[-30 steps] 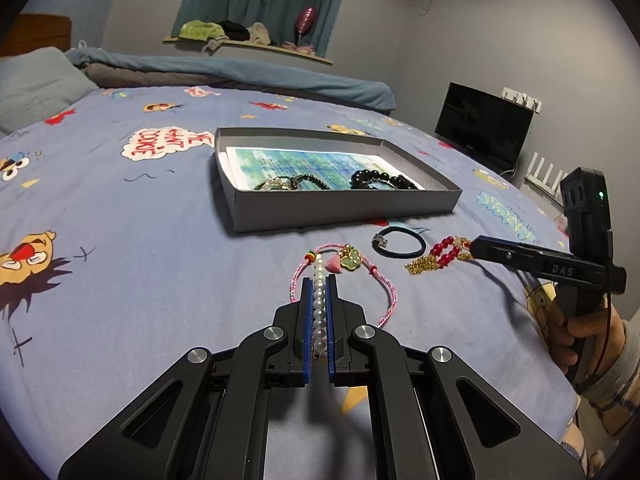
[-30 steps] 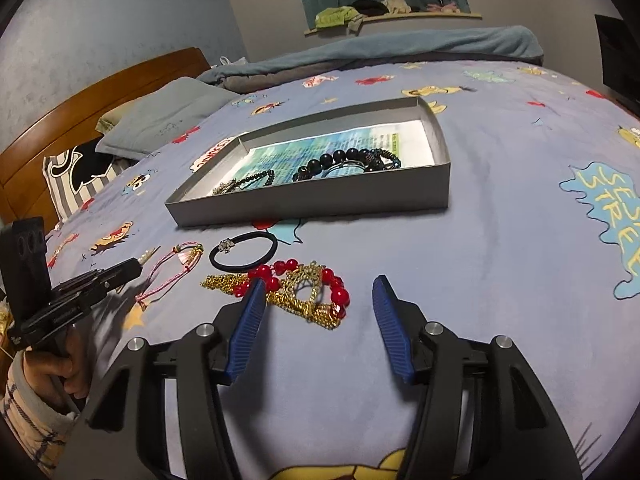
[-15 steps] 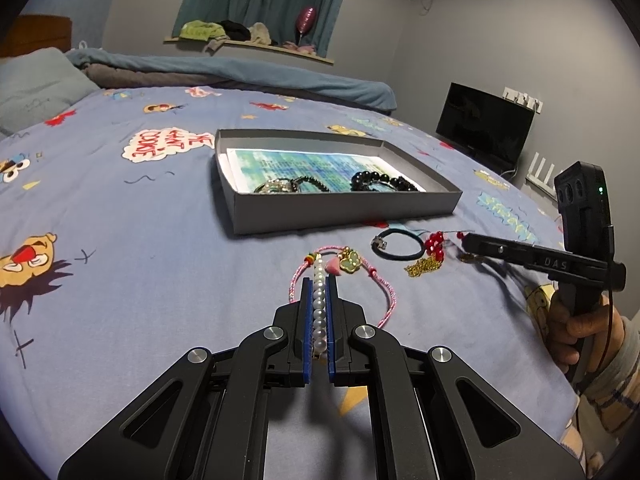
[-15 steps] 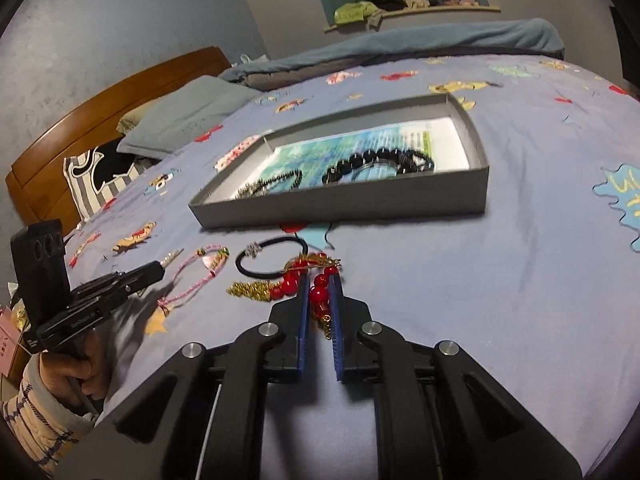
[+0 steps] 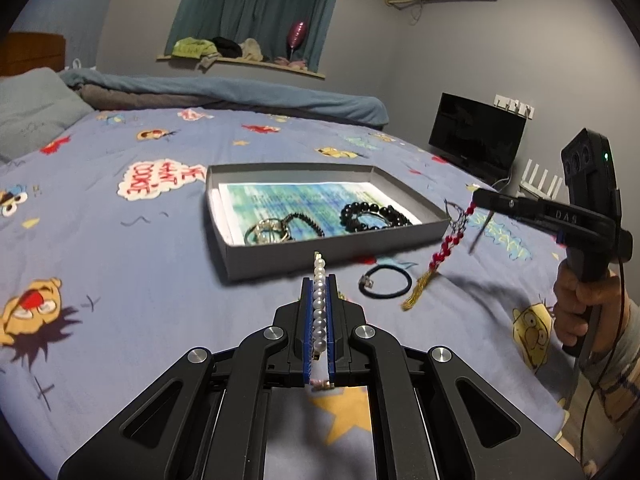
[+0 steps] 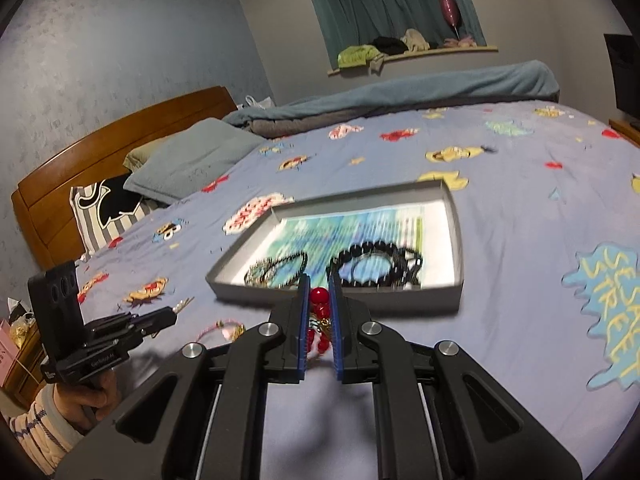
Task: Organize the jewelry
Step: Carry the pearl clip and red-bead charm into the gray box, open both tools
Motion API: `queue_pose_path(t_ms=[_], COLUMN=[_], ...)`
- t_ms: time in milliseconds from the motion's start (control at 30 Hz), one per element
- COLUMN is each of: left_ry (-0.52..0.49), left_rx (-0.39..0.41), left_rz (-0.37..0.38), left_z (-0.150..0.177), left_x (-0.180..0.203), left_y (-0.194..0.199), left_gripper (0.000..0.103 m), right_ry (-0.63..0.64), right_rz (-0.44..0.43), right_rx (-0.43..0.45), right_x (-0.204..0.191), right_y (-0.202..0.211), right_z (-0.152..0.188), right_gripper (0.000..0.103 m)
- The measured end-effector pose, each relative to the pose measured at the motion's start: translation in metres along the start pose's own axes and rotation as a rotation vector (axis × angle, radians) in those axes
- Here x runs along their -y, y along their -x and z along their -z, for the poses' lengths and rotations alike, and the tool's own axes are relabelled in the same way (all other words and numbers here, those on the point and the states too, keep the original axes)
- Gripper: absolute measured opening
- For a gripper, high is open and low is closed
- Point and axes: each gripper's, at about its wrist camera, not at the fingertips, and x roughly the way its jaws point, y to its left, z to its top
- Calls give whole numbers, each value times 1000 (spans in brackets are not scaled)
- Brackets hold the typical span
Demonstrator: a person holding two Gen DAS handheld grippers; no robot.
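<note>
My left gripper [image 5: 319, 280] is shut on a white pearl bracelet [image 5: 319, 312], held above the bedsheet just in front of the grey tray [image 5: 320, 256]. My right gripper [image 6: 319, 292] is shut on a red bead and gold chain bracelet [image 6: 319, 312]. In the left wrist view that bracelet [image 5: 444, 252] hangs from the right gripper [image 5: 474, 200] near the tray's right corner. The tray holds black bead bracelets [image 5: 372, 216] and a metal ring piece [image 5: 268, 232]. A black hair tie [image 5: 384, 282] lies on the sheet. The pink cord bracelet [image 6: 224, 328] lies below the left gripper.
The blue cartoon bedsheet [image 5: 120, 260] covers the bed. Pillows [image 6: 188, 160] and a wooden headboard [image 6: 80, 160] are at the far left. A rolled blanket [image 5: 224, 92] lies beyond the tray. A dark TV screen [image 5: 476, 140] stands beside the bed.
My right gripper lifted the red bead bracelet off the sheet toward the tray. My left gripper rose with the pearl bracelet and moved closer to the tray.
</note>
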Motion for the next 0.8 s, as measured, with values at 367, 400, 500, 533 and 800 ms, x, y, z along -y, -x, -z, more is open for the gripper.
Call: queue_pose_path(t_ms=[367, 400, 500, 533, 800], left_ry=[-50, -58, -66, -67, -62], left_rx=[6, 8, 7, 8, 10], left_rz=[-19, -22, -20, -18, -17], left_z=[-34, -39, -49, -51, -57], left_x=[6, 7, 9, 10, 9], left_y=[-16, -18, -25, -26, -28], left_gripper=[6, 6, 6, 6, 6], right_ry=[5, 5, 7, 7, 14], right_rz=[-15, -19, -30, -34, -44], right_rx=[62, 68, 84, 89, 106], right_x=[8, 8, 7, 7, 3], right_y=[-2, -1, 1, 2, 11], right_z=[-37, -41, -51, -53, -60], right_gripper=[9, 9, 9, 9, 9])
